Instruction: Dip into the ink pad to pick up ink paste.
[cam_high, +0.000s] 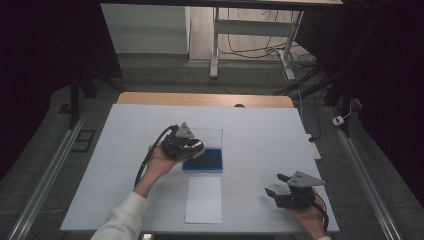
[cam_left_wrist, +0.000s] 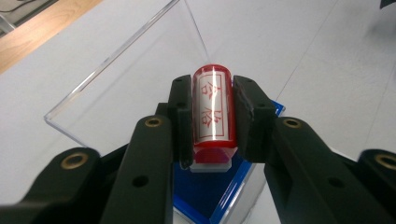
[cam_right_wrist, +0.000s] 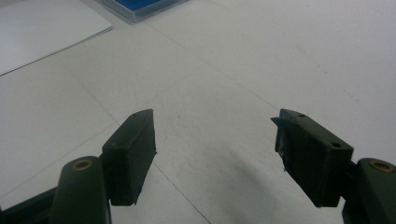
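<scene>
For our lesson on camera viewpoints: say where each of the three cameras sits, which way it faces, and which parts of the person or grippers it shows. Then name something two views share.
High view: above the person's side, looking forward and down on the white table; forearms, left gripper, right gripper.
Left gripper view: rides the left gripper, looking along its jaws, shut on a red stamp over the blue ink pad case.
Right gripper view: rides the right gripper, jaws apart over bare table.
Shared: the white paper sheet, in the high and right gripper views.

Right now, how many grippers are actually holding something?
1. The left gripper, over the blue ink pad box at mid-table, is clamped on a red stamp. The right gripper, at the table's near right, is open above bare white surface.
</scene>
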